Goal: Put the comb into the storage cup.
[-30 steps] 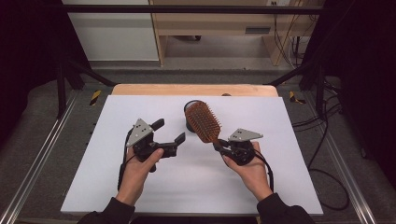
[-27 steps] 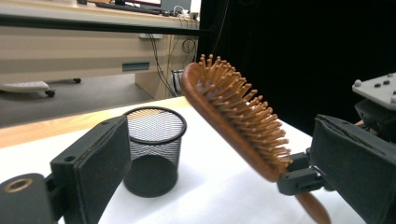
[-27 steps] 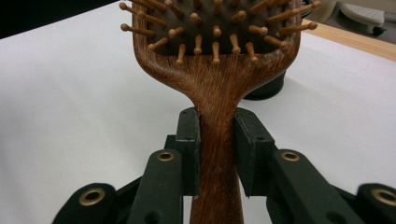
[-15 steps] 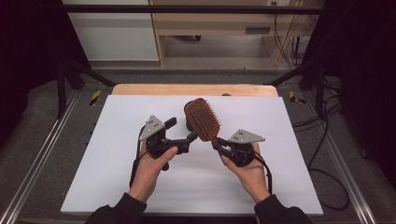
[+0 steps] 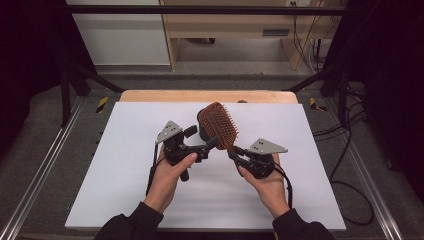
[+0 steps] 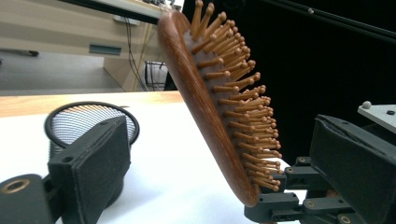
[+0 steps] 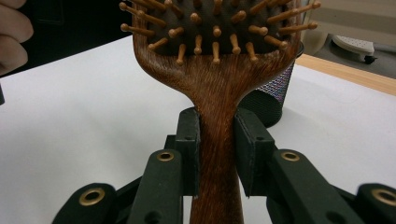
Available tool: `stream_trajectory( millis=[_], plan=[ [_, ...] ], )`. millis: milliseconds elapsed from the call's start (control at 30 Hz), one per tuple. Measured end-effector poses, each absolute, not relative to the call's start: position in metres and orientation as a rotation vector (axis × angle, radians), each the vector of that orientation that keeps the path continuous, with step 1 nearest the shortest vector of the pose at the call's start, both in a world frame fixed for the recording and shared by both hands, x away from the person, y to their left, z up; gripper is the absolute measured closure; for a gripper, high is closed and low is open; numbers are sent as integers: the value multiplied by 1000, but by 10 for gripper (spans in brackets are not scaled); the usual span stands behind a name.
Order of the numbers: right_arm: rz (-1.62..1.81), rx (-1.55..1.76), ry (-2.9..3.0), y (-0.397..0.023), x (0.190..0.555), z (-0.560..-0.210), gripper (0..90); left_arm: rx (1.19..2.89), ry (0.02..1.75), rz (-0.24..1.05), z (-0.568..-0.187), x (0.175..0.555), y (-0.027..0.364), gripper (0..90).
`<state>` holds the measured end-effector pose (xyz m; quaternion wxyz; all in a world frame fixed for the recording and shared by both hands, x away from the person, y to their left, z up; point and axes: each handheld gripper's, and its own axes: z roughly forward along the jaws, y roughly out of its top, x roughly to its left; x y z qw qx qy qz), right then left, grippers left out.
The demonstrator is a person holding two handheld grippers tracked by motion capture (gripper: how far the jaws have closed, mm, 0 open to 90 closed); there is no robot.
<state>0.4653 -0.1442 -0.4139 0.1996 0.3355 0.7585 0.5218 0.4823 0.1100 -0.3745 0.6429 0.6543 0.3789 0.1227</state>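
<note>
We have a white table point(image 5: 125, 190) before us, and near its far edge a black mesh cup point(image 6: 88, 122). In front of the cup the wooden brush point(image 5: 220, 125) is held up off the table, head raised and tilted, bristles facing right. Our right gripper point(image 5: 235, 153) clamps its handle between both pads — a firm pinch. Our left gripper point(image 5: 212, 145) has its jaws spread wide, one on each side of the brush head — neither pad touching.

White table point(image 5: 125, 190) — mesh cup point(image 5: 204, 131).
</note>
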Motion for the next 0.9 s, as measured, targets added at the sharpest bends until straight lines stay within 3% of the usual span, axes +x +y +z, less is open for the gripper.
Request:
stream_trajectory(
  millis=[500, 900],
  plan=[
    [1483, 908, 2099, -142, 461, -411, 732, 1471, 855, 226, -367, 486, 99, 55],
    [1486, 856, 2106, -136, 456, -411, 732, 1412, 885, 216, -360, 492, 99, 192]
  ],
)
